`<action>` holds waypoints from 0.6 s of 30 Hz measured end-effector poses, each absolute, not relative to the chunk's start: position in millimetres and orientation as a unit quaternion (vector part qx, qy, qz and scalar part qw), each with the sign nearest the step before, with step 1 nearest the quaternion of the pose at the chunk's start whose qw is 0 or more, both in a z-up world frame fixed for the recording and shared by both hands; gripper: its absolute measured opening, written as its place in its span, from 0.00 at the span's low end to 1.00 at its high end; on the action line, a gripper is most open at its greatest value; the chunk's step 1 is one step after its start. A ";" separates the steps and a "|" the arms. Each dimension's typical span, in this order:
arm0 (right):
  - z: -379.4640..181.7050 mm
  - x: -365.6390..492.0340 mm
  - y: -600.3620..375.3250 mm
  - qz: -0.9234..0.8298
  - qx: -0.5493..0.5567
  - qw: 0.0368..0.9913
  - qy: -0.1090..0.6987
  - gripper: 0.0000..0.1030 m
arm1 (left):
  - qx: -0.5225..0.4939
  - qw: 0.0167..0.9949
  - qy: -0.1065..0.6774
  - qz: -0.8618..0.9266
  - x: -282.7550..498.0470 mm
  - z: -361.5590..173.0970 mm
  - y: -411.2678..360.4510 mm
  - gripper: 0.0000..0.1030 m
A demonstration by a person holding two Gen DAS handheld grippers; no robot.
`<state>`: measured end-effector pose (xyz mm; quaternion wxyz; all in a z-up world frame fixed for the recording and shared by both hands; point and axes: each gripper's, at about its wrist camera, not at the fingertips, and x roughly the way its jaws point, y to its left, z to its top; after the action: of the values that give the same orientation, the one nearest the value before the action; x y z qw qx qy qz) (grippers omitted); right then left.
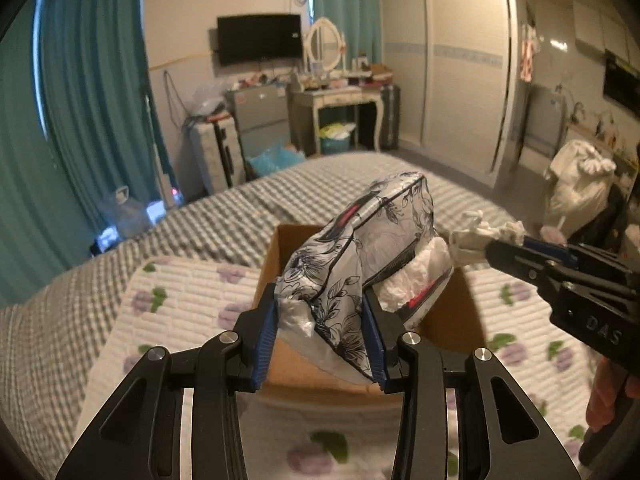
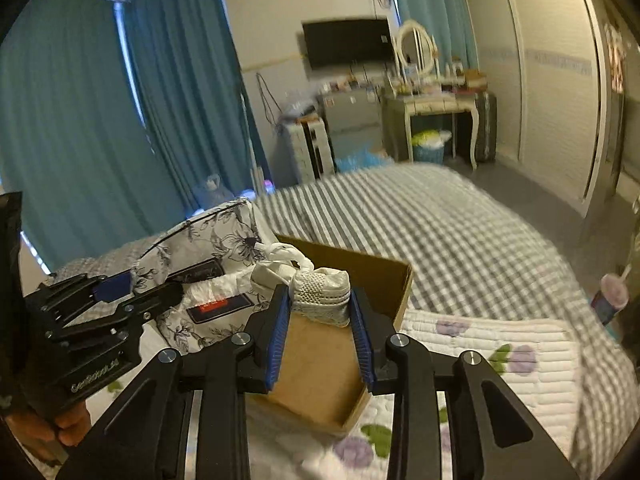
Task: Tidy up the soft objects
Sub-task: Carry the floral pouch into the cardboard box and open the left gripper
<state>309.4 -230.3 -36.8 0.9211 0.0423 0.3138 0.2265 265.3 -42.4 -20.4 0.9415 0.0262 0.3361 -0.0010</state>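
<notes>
My left gripper (image 1: 320, 300) is shut on one end of a soft tissue pack (image 1: 360, 240) in clear wrap printed with black flowers. The pack hangs tilted above an open cardboard box (image 1: 280, 248). My right gripper (image 2: 320, 300) is shut on a bundled white knit sock (image 2: 324, 292), also held over the box (image 2: 376, 276). In the left wrist view the right gripper (image 1: 504, 246) comes in from the right with the sock (image 1: 484, 232) at its tips. The right wrist view shows the left gripper (image 2: 120, 288) and the tissue pack (image 2: 216, 240) on the left.
The box sits on a white quilted pad with purple flowers (image 2: 500, 344), spread on a grey checked bed (image 2: 440, 224). A purple cup (image 2: 612, 296) stands off the bed's right side. Teal curtains, a dressing table (image 1: 340, 96) and a wardrobe line the far walls.
</notes>
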 end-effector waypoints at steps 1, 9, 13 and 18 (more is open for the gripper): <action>-47.8 321.7 -227.4 0.223 0.041 0.919 0.323 0.29 | 0.024 0.937 0.347 0.001 276.3 -30.4 -38.5 0.38; -94.9 358.9 -221.3 0.232 0.055 0.900 0.364 0.33 | 0.036 0.929 0.368 0.017 299.1 -63.3 -38.2 0.62; -85.3 346.5 -231.1 0.220 0.060 0.909 0.349 0.63 | 0.021 0.931 0.365 0.029 293.8 -55.0 -39.3 0.76; -32.3 317.4 -257.6 0.212 0.051 0.924 0.316 0.63 | 0.026 0.940 0.338 0.040 262.2 -7.3 -44.3 0.79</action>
<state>317.4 -257.6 -32.3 0.9235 0.0507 0.3159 0.2116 262.2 -44.3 -7.3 0.9400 0.0258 0.3380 0.0398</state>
